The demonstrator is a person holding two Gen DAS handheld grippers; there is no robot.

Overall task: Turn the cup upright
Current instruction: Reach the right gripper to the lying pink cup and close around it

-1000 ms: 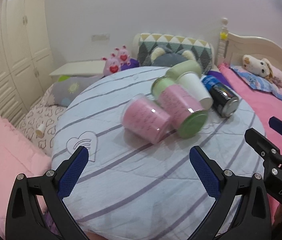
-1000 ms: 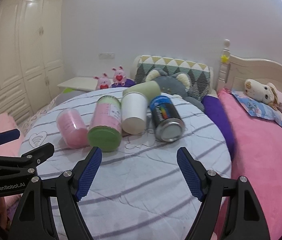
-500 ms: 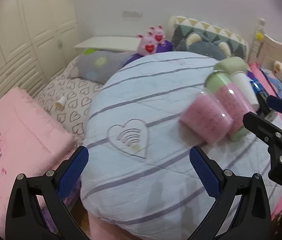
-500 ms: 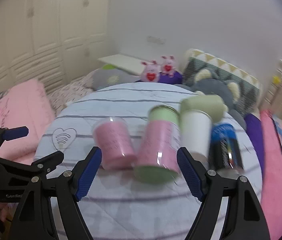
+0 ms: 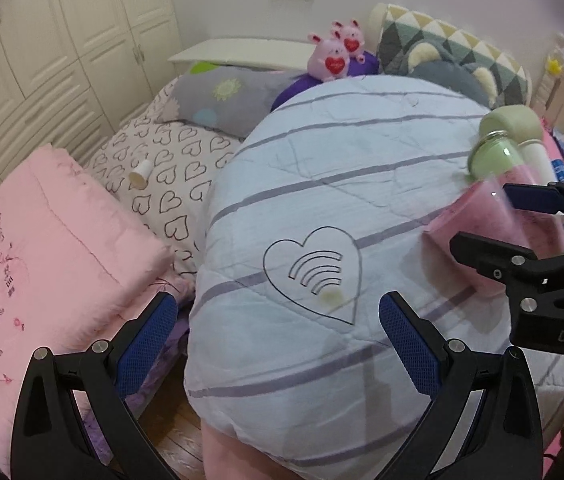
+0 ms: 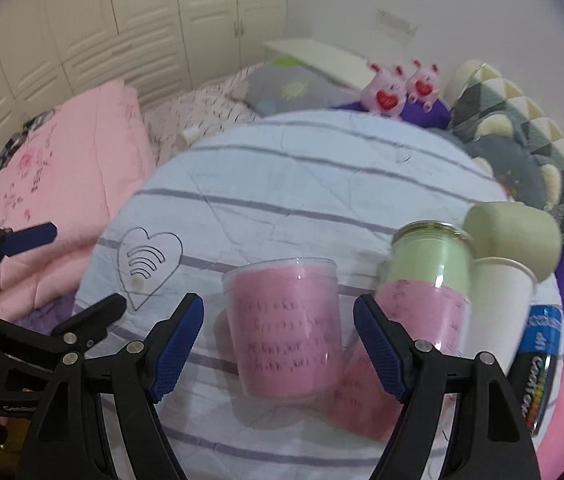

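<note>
1. The right gripper (image 6: 277, 344) has its jaws apart, one on each side of the pink cup (image 6: 286, 324); whether the blue pads (image 6: 175, 344) touch the cup cannot be told (the frame is blurred there).
2. The pink cup lies on its side on the striped cloth (image 6: 282, 184) over the round desk, its clear rim pointing away from the right wrist camera; the left wrist view shows it at the right edge (image 5: 478, 232), partly behind the right gripper (image 5: 498, 224).
3. Just beside it lies a green-and-pink jar (image 6: 422, 288); next come a white paper cup (image 6: 498, 304), a pale green cup (image 6: 514, 236) and a dark can (image 6: 538, 364), all on their sides.
4. The left gripper (image 5: 277, 344) hangs over the near edge of the cloth with its jaws wide apart and nothing between them; a heart outline (image 5: 314, 268) is printed on the cloth ahead of it.
</note>
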